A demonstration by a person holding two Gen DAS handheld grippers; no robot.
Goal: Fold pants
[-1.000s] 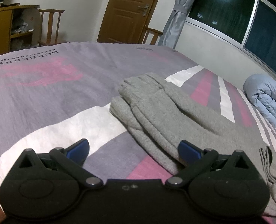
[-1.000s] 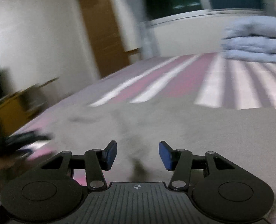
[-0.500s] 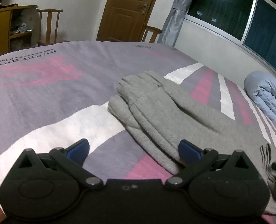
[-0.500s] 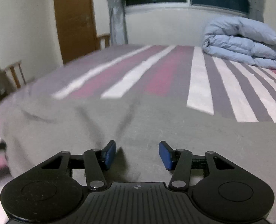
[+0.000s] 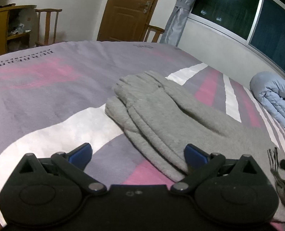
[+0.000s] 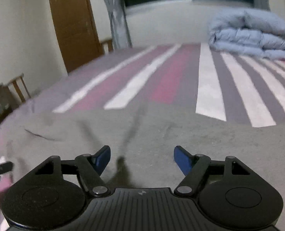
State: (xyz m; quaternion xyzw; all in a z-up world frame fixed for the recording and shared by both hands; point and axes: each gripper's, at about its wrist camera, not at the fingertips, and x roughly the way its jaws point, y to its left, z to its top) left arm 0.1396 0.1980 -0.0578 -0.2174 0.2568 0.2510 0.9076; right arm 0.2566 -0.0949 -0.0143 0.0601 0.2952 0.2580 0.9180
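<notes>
Grey fleece pants (image 5: 161, 115) lie on the striped bed, legs folded over each other, cuffs pointing away. In the left wrist view my left gripper (image 5: 138, 153) is open and empty, low at the near edge of the pants, its right finger (image 5: 195, 153) over the fabric. In the right wrist view the pants (image 6: 181, 134) fill the foreground as a flat grey sheet with creases. My right gripper (image 6: 142, 157) is open and empty just above them. Dark drawstrings (image 5: 277, 169) hang at the left view's right edge.
The bed sheet (image 5: 46, 88) has grey, pink and white stripes. A folded blue duvet (image 6: 250, 32) lies at the far end. A wooden door (image 5: 129, 9), chairs (image 5: 46, 27) and a window stand beyond the bed.
My right gripper has swung to face along the bed and its jaws have opened wider. The left gripper has barely moved; the right gripper's tip now shows at its right edge.
</notes>
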